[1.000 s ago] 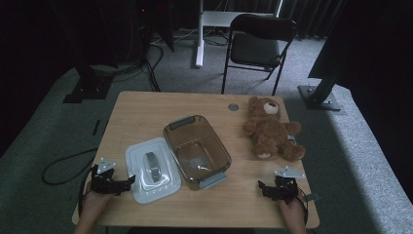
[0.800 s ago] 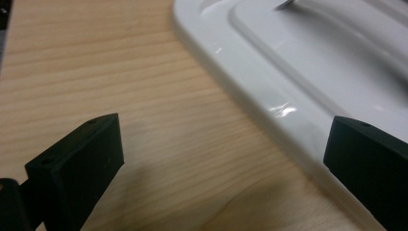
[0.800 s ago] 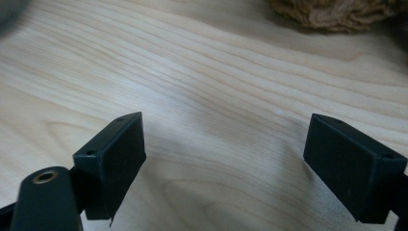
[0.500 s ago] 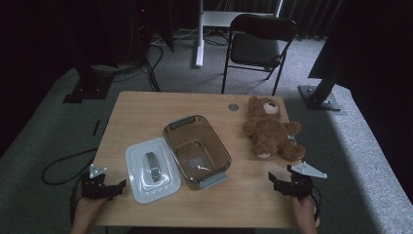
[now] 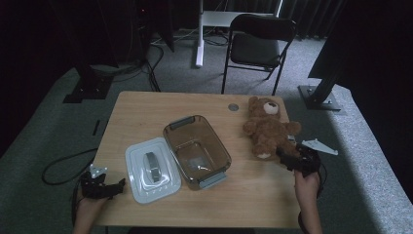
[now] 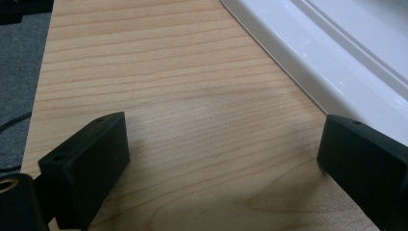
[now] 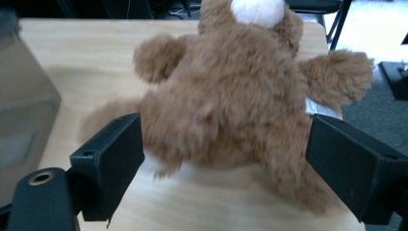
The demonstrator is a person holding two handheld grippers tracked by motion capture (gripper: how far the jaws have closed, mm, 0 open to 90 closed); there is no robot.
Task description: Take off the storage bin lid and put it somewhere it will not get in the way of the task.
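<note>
The bear (image 5: 268, 129) lies on its back at the right side of the table (image 5: 146, 109), head toward the far edge, well apart from the box (image 5: 196, 151). It is being approached by the right gripper (image 5: 287, 161), whose jaws are spread wide on either side of the bear's lower body in the right gripper view (image 7: 226, 96); nothing is clenched yet. For a good grasp, the jaws are best brought further forward so that the torso, not a loose leg, is taken between them (plush gives, so a firm close on the thick middle is likely needed). The jaws should be kept just clear of the tabletop while closing.

The box, clear and brownish, stands open in the middle of the table and looks empty; only its bare bottom is seen. Its white lid (image 5: 152, 169) lies flat just beside it on the left, handle up, with nothing on it.

The left gripper (image 5: 109, 187) rests near the table's front left corner, jaws released and apart over bare wood, the lid's rim (image 6: 308, 62) just beside one jaw.
</note>
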